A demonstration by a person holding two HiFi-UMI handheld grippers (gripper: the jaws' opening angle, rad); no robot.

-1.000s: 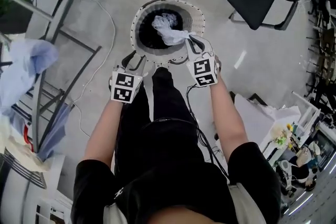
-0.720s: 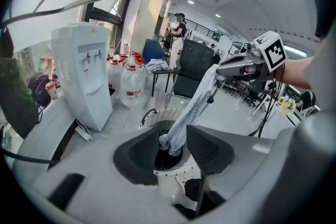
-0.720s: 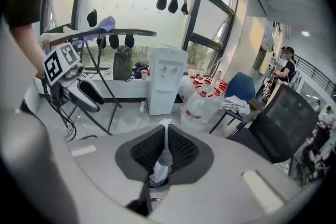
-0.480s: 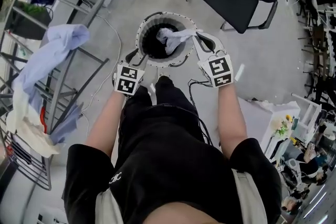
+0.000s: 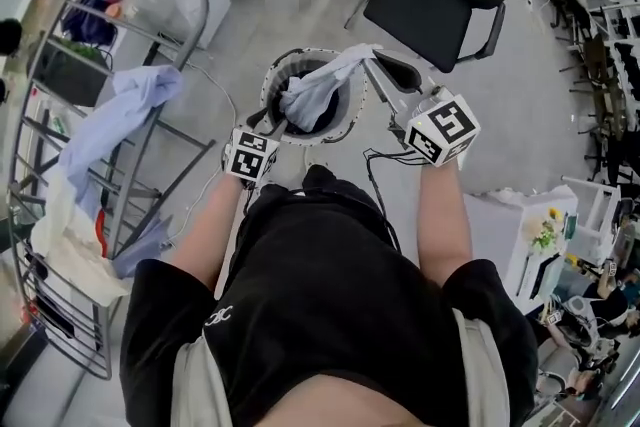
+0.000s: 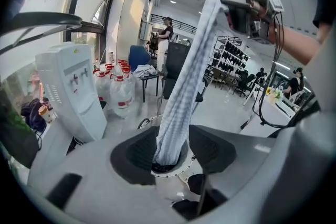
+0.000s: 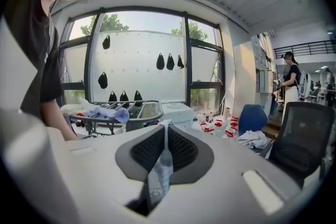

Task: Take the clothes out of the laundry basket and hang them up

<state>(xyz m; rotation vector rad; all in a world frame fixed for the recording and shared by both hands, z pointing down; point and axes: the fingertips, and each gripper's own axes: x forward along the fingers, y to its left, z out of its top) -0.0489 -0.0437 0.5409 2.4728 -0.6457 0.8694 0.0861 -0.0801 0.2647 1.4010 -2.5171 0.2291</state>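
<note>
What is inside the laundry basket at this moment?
The lower end of the pale garment, pinched by the right gripper above the rim, hangs into the laundry basket. Below it the inside is dark; any other clothes there are covered.

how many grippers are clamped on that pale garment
1. The right gripper is shut on the top of the pale garment. The left gripper, whose jaws have just been opening, stands open beside the laundry basket, apart from the cloth.

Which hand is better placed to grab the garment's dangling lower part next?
Left. The left tongs, which have just been opening, stand apart around the hanging garment above the basket; the right tongs are shut on its top end.
</note>
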